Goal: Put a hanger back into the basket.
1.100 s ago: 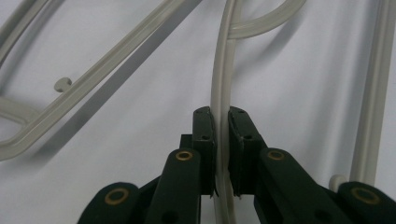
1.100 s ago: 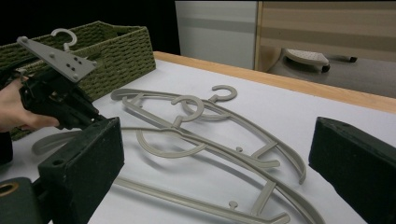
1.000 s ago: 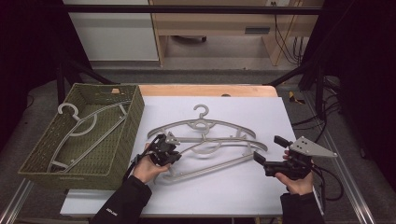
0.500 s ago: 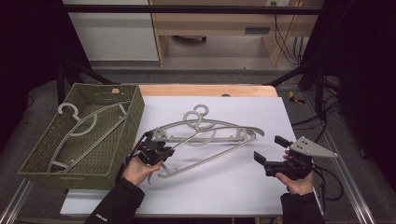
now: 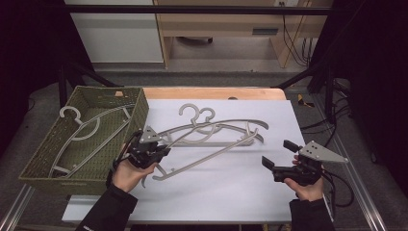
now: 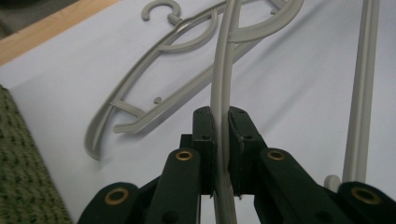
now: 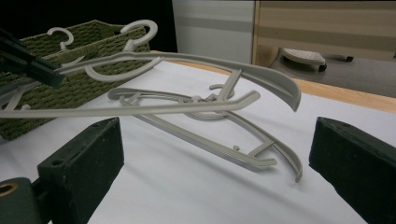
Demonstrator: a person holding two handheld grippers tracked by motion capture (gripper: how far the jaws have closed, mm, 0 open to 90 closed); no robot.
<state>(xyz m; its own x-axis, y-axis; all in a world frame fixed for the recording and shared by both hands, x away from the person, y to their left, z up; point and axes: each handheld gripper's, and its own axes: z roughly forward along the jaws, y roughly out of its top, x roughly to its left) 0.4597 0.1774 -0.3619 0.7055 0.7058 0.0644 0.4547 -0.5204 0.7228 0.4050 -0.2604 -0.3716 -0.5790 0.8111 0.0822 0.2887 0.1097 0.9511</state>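
A grey plastic hanger (image 5: pixel 202 159) hangs tilted above the white table, and my left gripper (image 5: pixel 150 147) is shut on one end of its curved arm (image 6: pixel 220 93). A second grey hanger (image 5: pixel 221 143) lies flat on the table beneath it, its hooked end (image 6: pixel 154 98) showing in the left gripper view. My right gripper (image 5: pixel 279 156) stands open near the table's right side, nothing between its jaws. In the right gripper view (image 7: pixel 217 154) the raised hanger (image 7: pixel 187 60) crosses above the lying one (image 7: pixel 210 140).
A green woven basket (image 5: pixel 139 113) stands at the table's left edge and holds another grey hanger (image 5: pixel 86 130). The white sheet (image 5: pixel 231 192) covers the table; a wooden strip runs along its far edge. Cables trail at the right.
My left gripper has moved left toward the basket with the hanger in it, swinging the hanger off the lying one. The right gripper has stayed put.
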